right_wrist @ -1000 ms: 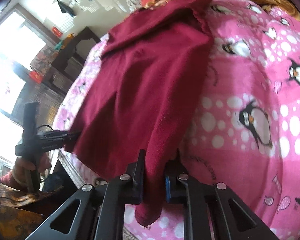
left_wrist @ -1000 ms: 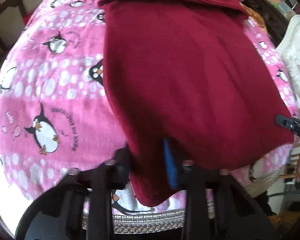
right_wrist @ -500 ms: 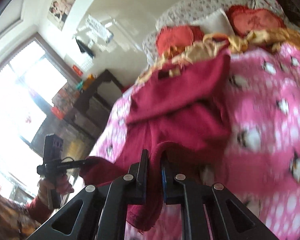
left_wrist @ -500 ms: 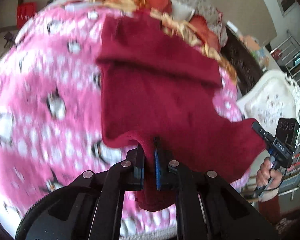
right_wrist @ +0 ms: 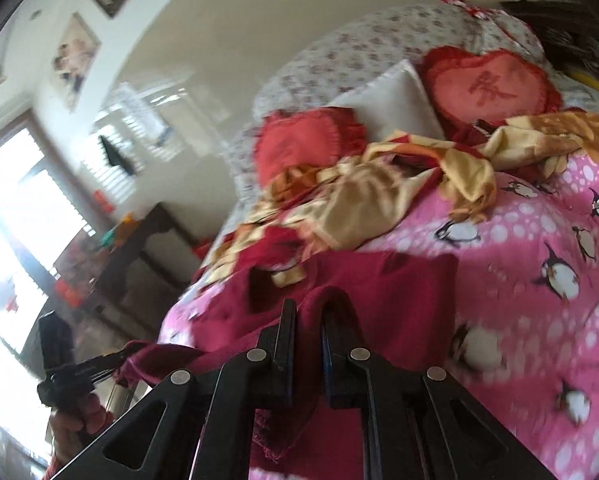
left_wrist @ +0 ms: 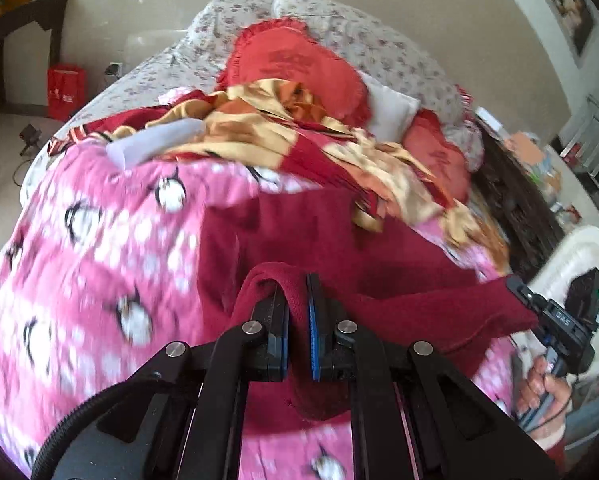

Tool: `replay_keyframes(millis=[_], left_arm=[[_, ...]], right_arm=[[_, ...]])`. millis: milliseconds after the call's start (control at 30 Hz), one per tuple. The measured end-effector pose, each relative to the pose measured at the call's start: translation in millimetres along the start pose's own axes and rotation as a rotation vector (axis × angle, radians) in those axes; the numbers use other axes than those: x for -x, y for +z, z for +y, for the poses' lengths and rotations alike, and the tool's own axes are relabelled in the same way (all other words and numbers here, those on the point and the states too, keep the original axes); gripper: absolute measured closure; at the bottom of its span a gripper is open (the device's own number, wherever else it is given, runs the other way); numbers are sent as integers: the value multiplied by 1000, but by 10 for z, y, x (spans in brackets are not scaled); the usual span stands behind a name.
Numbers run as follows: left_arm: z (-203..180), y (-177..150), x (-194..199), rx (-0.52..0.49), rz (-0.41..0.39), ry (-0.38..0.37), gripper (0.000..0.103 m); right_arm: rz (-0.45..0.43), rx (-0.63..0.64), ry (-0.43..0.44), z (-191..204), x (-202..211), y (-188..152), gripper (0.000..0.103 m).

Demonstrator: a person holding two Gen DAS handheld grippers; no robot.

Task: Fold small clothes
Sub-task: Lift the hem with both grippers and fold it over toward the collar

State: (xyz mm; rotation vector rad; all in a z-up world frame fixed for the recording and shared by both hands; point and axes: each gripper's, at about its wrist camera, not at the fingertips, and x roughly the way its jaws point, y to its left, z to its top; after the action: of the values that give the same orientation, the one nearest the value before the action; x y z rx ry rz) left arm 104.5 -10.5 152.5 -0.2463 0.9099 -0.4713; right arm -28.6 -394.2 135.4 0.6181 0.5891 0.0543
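While the dark red fleece garment [left_wrist: 339, 240] lies at six o'clock on the pink penguin-print blanket [left_wrist: 99, 240], left gripper [left_wrist: 297, 320] and right gripper [right_wrist: 308, 340] each pinch its near hem, lifted toward twelve o'clock. I judge the first fold half made; laying down and smoothing remain.

Maroon fleece garment [left_wrist: 379, 248] — half-lifted off bed

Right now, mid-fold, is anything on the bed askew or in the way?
One thing: the crumpled gold and red satin cloth spills off the pillows, and a corner lies over the far edge of the maroon garment. Otherwise both the left gripper and right gripper are shut on the garment's near edge, over the pink penguin blanket.
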Motion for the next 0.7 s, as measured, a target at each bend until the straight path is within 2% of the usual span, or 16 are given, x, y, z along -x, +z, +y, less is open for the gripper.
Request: replay_keyframes(millis=[67, 167, 233, 333, 400, 433, 467, 500, 533, 600, 700], left_arm=[[75, 114, -256, 16, 25, 17, 97], [210, 233, -579, 46, 69, 25, 96], [270, 259, -658, 69, 107, 5, 94], [269, 305, -582, 46, 122, -37, 82], [227, 324, -509, 6, 122, -38, 73], [208, 330, -473, -7, 122, -42, 63], [189, 327, -422, -15, 110, -37, 54], [175, 330, -370, -21, 88, -22, 35], [173, 334, -290, -23, 47, -18, 29], [199, 344, -164, -12, -4, -35, 29], [236, 286, -79, 10, 12, -50, 29]], right_arm=[[-2, -39, -30, -137, -192, 100, 94], [72, -89, -88, -342, -509, 204, 93], [117, -110, -80, -434, -571, 239, 93], [86, -118, -31, -457, -386, 285, 87], [10, -98, -62, -428, -156, 309, 54], [-22, -91, -62, -411, -54, 312, 51], [-40, -80, -51, -383, 48, 302, 51], [-37, -56, -36, -342, 113, 274, 51], [-32, -29, -30, -284, 162, 235, 51], [-30, 52, -31, -121, 246, 96, 52], [35, 158, -12, 99, 192, -122, 56]])
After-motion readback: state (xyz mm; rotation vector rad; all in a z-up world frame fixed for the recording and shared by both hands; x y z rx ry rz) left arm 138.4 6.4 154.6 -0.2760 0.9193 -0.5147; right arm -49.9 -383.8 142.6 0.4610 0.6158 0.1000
